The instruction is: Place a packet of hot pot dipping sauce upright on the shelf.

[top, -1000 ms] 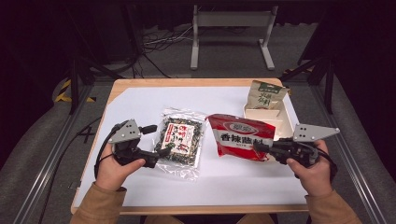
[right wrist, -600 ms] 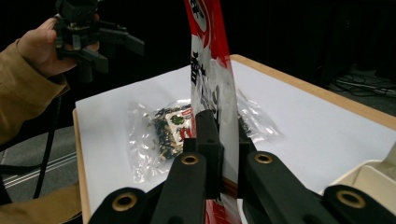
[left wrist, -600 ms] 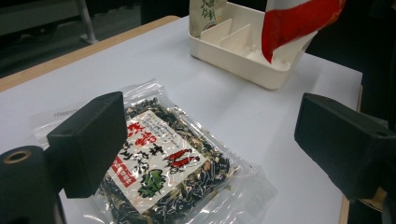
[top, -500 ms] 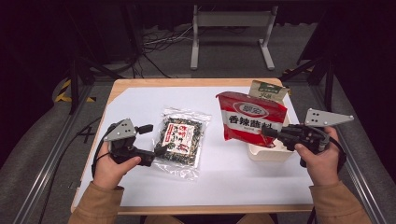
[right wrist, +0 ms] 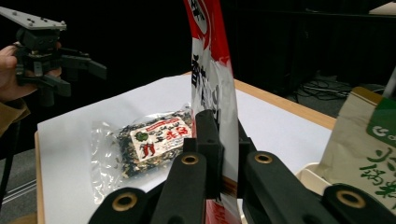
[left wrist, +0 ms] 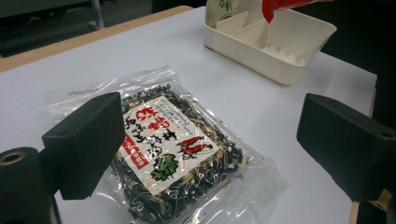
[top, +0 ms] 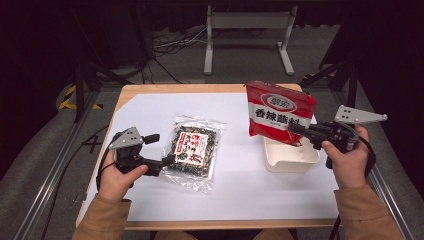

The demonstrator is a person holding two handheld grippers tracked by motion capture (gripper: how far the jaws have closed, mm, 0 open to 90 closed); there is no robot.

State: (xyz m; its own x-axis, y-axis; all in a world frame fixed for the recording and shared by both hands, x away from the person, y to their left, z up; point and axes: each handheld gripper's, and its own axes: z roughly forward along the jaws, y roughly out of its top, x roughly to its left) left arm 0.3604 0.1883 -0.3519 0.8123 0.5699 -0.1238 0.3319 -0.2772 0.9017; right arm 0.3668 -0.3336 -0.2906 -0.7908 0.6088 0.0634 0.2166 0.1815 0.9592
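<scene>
High view has the right gripper (top: pixel 296 131) clamped on the red printed plastic snack bag (top: pixel 278 114), upright above the cream plastic tray (top: pixel 291 157), probably to be lowered in, while the left gripper (top: pixel 159 150) waits wide beside the clear seaweed packet (top: pixel 194 148).

The left gripper (left wrist: pixel 210 149), jaws apart, hovers over a clear seaweed packet (left wrist: pixel 173 154) near a cream tray (left wrist: pixel 280 60).

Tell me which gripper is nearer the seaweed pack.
Left. The left gripper sits at the seaweed pack's left edge, fingers open beside it. The right gripper is across the table, shut on the red bag above the tray.
</scene>
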